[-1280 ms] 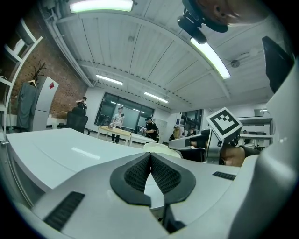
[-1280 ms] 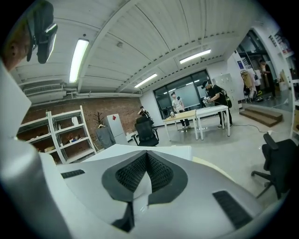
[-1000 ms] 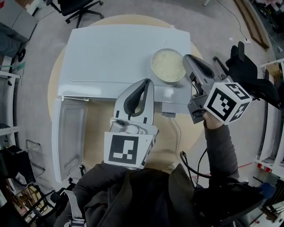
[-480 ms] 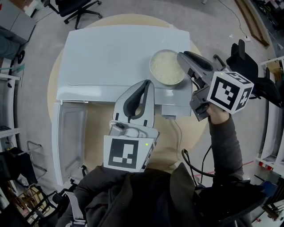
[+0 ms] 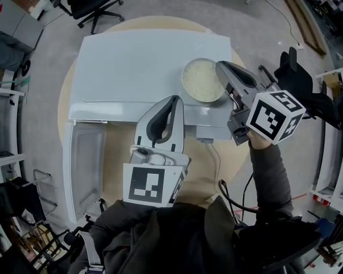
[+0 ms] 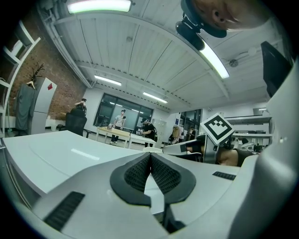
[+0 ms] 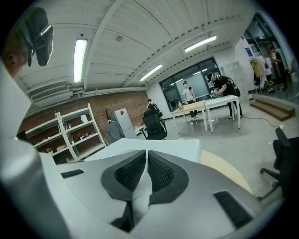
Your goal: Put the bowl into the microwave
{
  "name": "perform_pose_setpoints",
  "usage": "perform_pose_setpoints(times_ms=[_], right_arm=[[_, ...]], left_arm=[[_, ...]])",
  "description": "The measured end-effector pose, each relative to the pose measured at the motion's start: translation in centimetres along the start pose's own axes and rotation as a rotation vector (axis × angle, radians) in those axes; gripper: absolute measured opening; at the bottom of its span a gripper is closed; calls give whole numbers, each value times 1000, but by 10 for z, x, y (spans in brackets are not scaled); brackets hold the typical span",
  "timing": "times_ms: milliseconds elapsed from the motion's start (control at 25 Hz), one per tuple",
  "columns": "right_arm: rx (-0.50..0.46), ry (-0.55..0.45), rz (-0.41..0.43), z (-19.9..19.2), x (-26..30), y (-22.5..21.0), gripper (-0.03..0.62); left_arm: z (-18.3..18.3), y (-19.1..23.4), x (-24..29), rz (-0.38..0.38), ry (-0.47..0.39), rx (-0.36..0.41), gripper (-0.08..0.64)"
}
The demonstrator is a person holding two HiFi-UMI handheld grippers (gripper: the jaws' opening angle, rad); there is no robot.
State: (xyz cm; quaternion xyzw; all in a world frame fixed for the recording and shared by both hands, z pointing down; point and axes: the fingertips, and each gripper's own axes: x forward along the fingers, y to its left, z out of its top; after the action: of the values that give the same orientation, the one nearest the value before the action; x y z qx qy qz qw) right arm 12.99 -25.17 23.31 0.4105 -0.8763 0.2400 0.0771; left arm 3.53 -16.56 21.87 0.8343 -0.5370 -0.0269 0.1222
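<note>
A white bowl [image 5: 200,80] of rice stands on top of the white microwave [image 5: 134,69], near its right end. My right gripper [image 5: 220,67] reaches in from the right, and its tips lie over the bowl's right rim. Its jaws have just been closing, and the pads [image 7: 159,170] now stand almost together with a pale sliver of the rim between them. My left gripper [image 5: 176,100] is held level in front of the microwave, shut with nothing in it. The microwave door [image 5: 86,160] hangs open at the left.
The microwave sits on a round wooden table [image 5: 120,155], and a cable [image 5: 214,155] runs off its front. An office chair [image 5: 94,10] stands beyond the table. Black gear [image 5: 300,85] and shelving crowd the right side.
My right gripper has shifted slightly left onto the bowl's right rim. The left gripper has stayed in place.
</note>
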Motion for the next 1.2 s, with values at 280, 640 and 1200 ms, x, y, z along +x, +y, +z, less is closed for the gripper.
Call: perform_pose_setpoints(times_ms=[280, 640, 1200], right_arm=[[13, -32, 4, 7, -9, 4, 20], [9, -95, 4, 17, -34, 25, 20], [10, -149, 17, 4, -58, 79, 20]], left_arm=[[-4, -3, -3, -1, 11, 1, 9], [-3, -7, -18, -6, 8, 24, 9], [-5, -2, -57, -23, 5, 45, 9]])
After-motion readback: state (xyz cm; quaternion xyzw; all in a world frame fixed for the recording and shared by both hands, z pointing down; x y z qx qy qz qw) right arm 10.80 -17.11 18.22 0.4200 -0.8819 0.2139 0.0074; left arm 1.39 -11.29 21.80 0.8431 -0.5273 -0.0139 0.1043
